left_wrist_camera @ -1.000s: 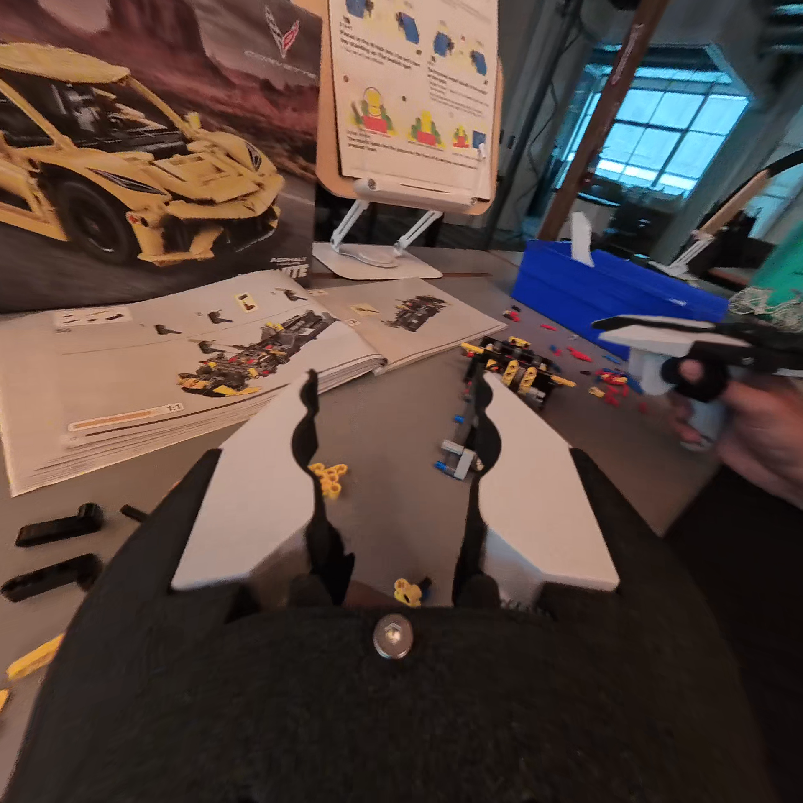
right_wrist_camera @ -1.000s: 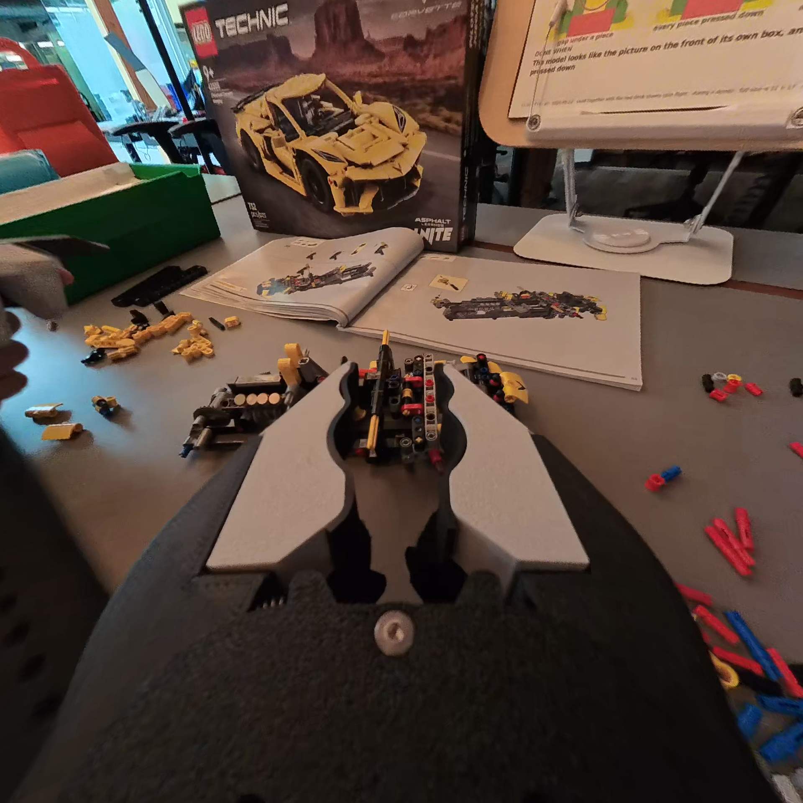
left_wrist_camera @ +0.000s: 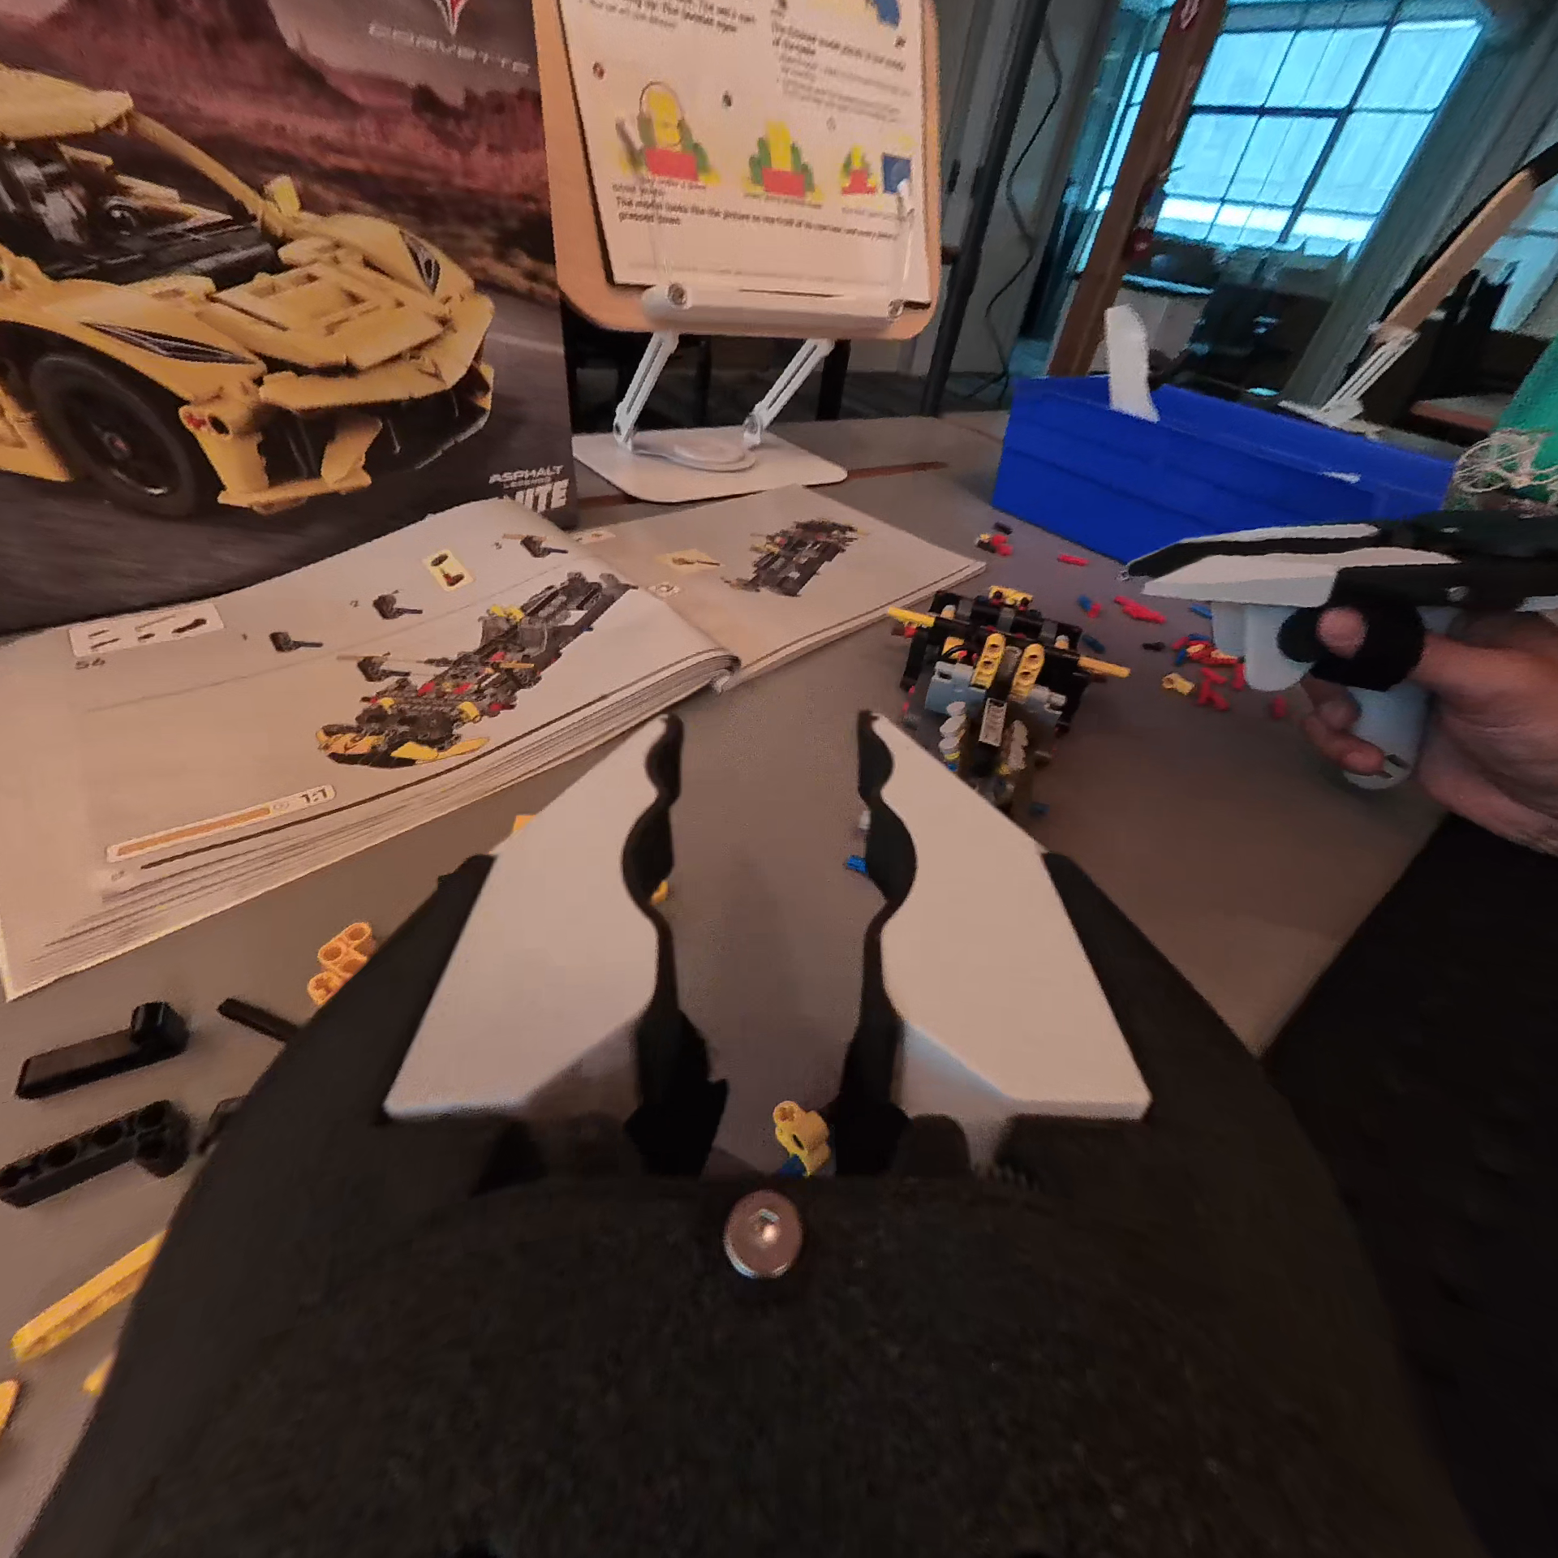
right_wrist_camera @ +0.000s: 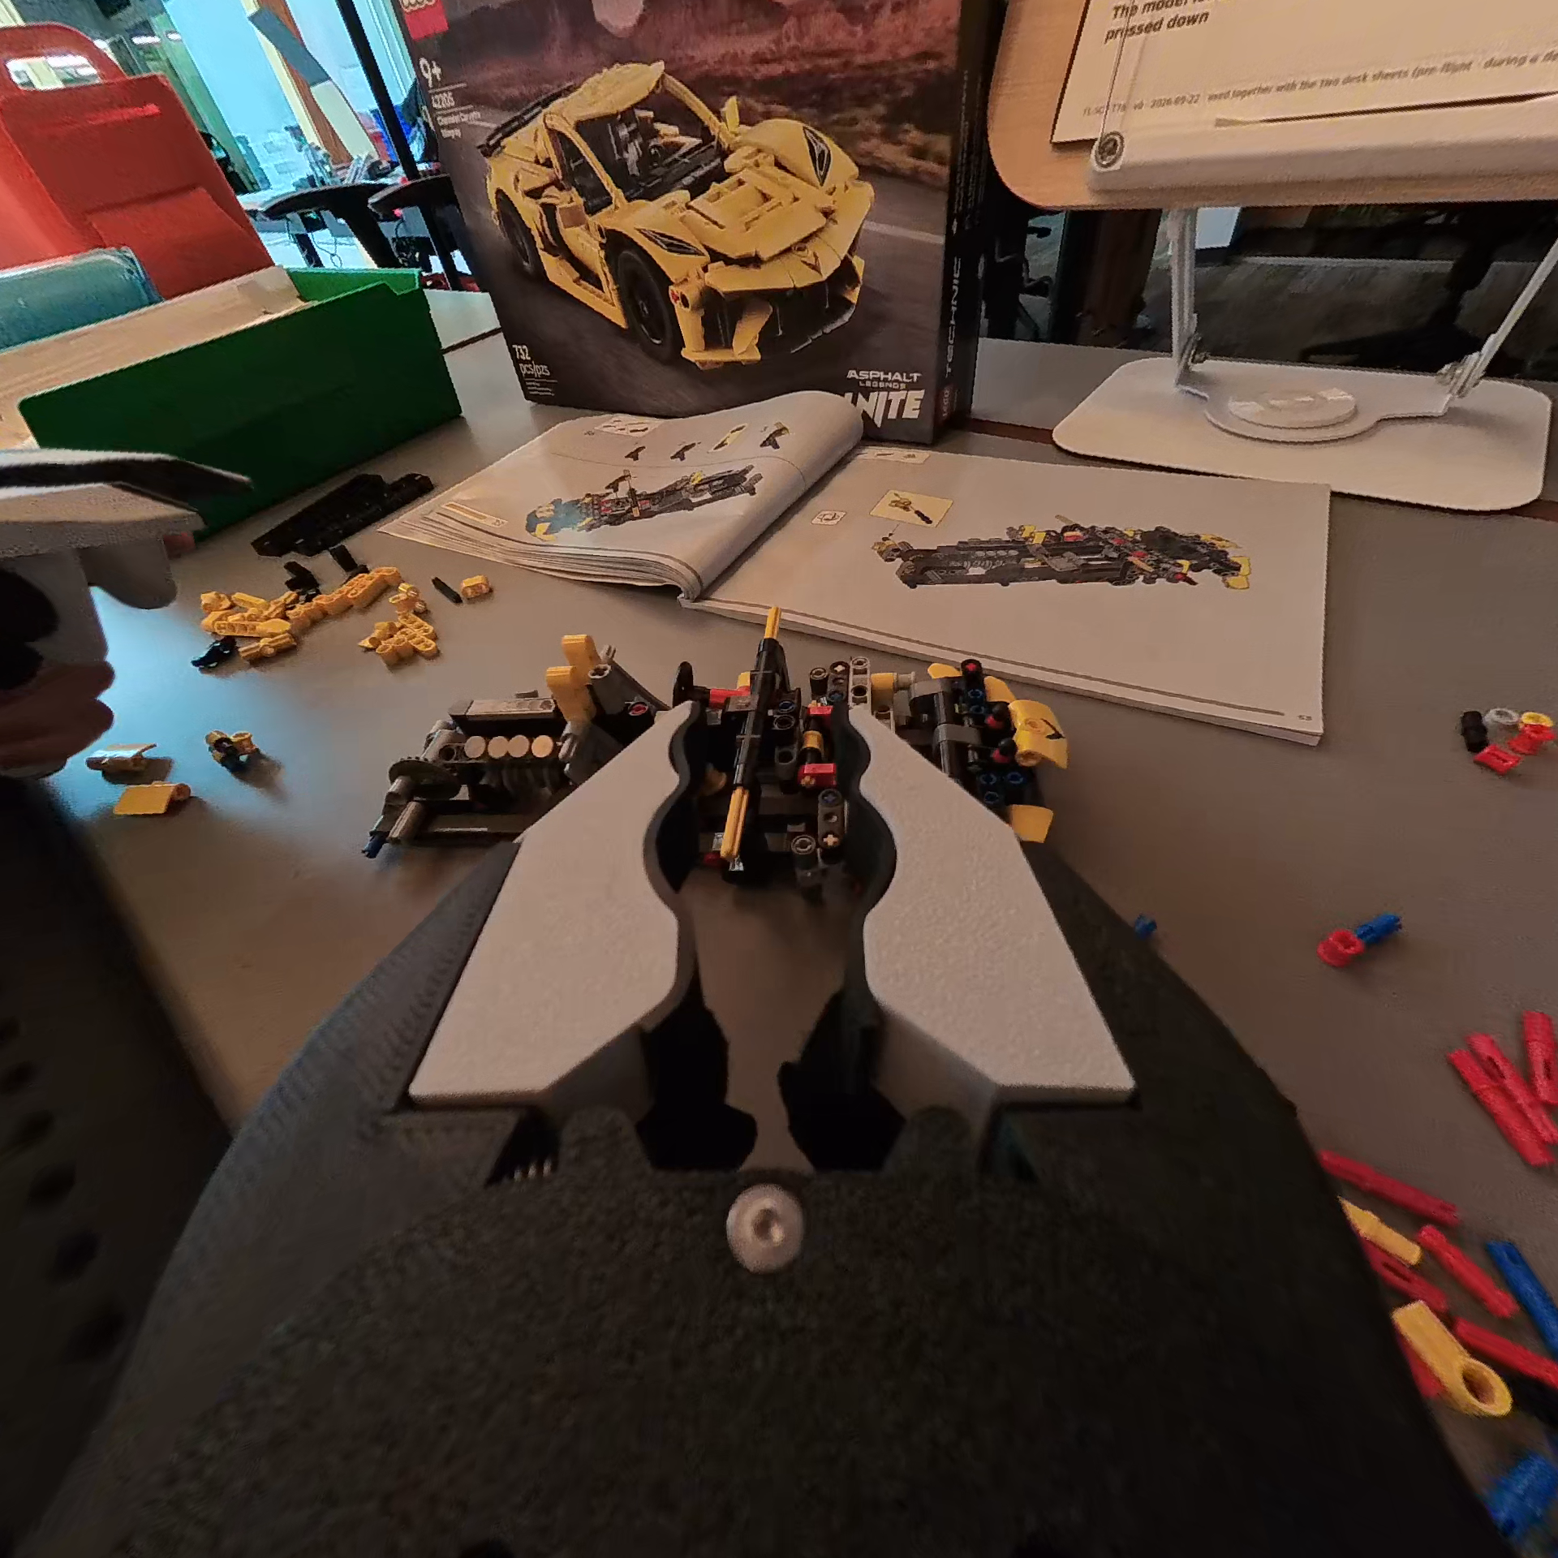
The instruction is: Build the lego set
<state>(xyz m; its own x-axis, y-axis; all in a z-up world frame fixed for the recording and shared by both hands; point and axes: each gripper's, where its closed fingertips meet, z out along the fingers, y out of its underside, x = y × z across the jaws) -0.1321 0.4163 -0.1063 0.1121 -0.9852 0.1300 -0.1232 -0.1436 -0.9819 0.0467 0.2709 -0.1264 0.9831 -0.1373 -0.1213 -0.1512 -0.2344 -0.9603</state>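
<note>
The partly built black, grey and yellow chassis (right_wrist_camera: 784,759) lies on the grey table (right_wrist_camera: 253,910), and it also shows in the left wrist view (left_wrist_camera: 995,674). My right gripper (right_wrist_camera: 776,717) is open and empty, its fingertips on either side of the chassis' middle as seen from above it. In the left wrist view the right gripper (left_wrist_camera: 1265,582) hovers above the table right of the chassis, held by a hand. My left gripper (left_wrist_camera: 771,733) is open with a narrow gap and empty, left of the chassis. A small yellow piece (left_wrist_camera: 797,1130) lies on the table under it.
The open instruction booklet (right_wrist_camera: 1054,590) and the set's box (right_wrist_camera: 717,211) lie behind the chassis. Loose yellow pieces (right_wrist_camera: 312,607) and black beams (right_wrist_camera: 337,514) are at the left near a green bin (right_wrist_camera: 253,388). Red and blue pins (right_wrist_camera: 1501,1096) are at the right, with a blue bin (left_wrist_camera: 1180,472) and a sheet stand (right_wrist_camera: 1307,421). Tip to tip, the grippers are about 25 centimeters apart. The small yellow piece (left_wrist_camera: 797,1130) lies around 11 centimeters away from my left fingertips.
My left gripper has moved forward toward the booklet and chassis, and its jaws have narrowed. My right gripper has moved slightly closer over the chassis.
</note>
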